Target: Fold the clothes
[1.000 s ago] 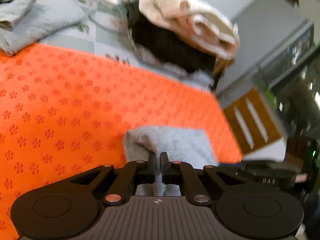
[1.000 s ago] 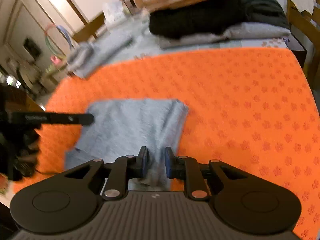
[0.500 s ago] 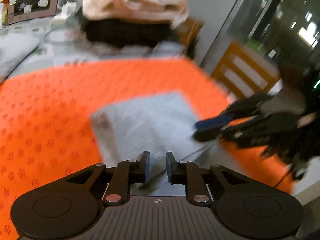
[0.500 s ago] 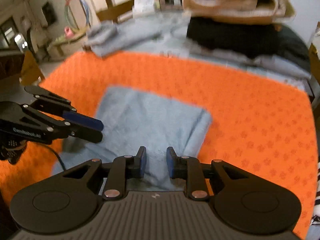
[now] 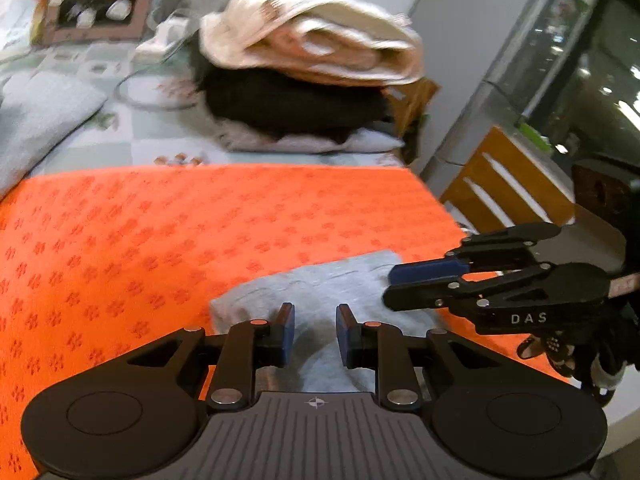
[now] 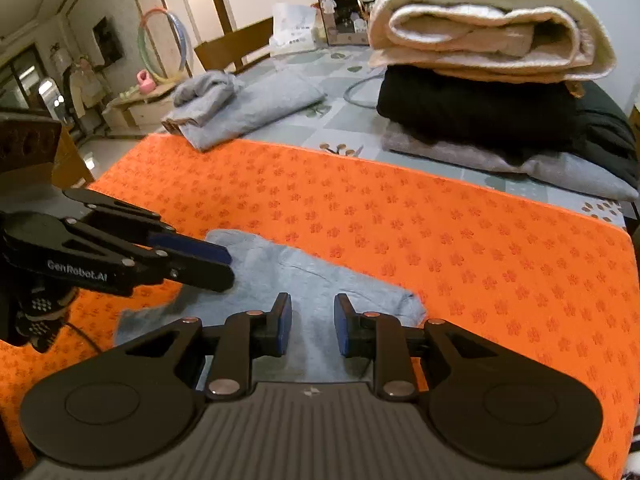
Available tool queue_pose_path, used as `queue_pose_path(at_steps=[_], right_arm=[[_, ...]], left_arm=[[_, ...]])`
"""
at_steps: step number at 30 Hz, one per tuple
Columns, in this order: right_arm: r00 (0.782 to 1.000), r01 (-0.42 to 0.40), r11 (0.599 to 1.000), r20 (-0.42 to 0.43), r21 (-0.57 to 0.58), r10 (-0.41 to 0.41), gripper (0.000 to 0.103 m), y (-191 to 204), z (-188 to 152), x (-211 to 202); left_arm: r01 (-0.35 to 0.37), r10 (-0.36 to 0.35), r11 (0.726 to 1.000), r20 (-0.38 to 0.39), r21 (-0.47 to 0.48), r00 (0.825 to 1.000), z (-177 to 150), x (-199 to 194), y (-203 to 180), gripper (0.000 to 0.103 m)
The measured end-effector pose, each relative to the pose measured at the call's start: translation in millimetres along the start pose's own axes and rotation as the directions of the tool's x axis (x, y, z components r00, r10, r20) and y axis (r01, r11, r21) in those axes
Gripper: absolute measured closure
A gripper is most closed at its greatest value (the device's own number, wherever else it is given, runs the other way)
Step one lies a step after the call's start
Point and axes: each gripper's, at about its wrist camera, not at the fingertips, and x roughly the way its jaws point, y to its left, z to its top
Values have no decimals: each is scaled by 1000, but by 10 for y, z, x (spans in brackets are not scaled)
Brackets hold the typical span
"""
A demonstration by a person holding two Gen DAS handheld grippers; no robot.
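Grey garment (image 6: 304, 280) lies folded on the orange mat (image 6: 440, 232), near the mat's front edge. Left gripper (image 5: 315, 334): jaws opening, narrow gap, nothing pinched; cloth sits just below and ahead of the tips. Right gripper (image 6: 308, 330): narrow gap, empty, over the garment's near edge. Each has its own end, neither clearly nearer. The garment's long axis seems to run between the grippers. Its near edge is hidden under both gripper bodies. Left view is blurred.

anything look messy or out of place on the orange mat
Only slightly: the folded grey garment lies askew on the orange mat, with its near left corner rumpled and sticking out. Behind the mat, the stack of folded clothes looks tidy.
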Motion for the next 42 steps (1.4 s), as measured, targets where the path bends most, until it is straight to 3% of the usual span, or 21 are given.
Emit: queue_pose_path(at_steps=[3,6,9,12,19,22,24,25,26,29,36,42], right_arm=[[1000,6,1000,-27,6,-6,82,-131,-31,66],[999,18,1000,-51,-25,-20,86,-196,-23,66],[997,23,996,-65,-89,-29,74,-224,36,-13],[997,5,992,-78,-123,-15,67,-340,99,-50],[987,-112,982,-133,-152,92,50,-552,261,148],[977,-160,975,-163,-153,135,50,-575,287,256],[973,-171,971,-183,-167,139,51,-548,276,306],[974,-168,971,-183,-173,136,55,-531,277,303],[974,-167,970,-184,-178,134,70,-515,278,296],[977,-157,967,-177,-200,121,86,-469,283,236],[993,-100,952,-90,-291,76,89,-246,259,-175],[998,-64,933,-28,-355,58,89,-21,111,-642]], left_arm=[[-18,18,1000,-17,-7,1000,-13,11,116,85],[-30,30,1000,-7,11,1000,13,-90,164,82],[-37,35,998,33,53,999,90,-224,221,68],[-14,12,996,21,87,1000,202,-219,327,57],[81,-64,987,-115,142,991,327,112,518,53],[104,-86,984,-127,142,988,329,150,547,53],[108,-87,980,-129,165,988,311,144,528,56],[114,-92,978,-130,175,987,298,141,516,62],[125,-102,976,-132,177,986,283,139,507,67],[148,-126,969,-119,196,985,254,98,449,84],[152,-146,938,-42,311,988,239,-246,225,88],[164,-182,875,-4,456,983,105,-628,-108,88]])
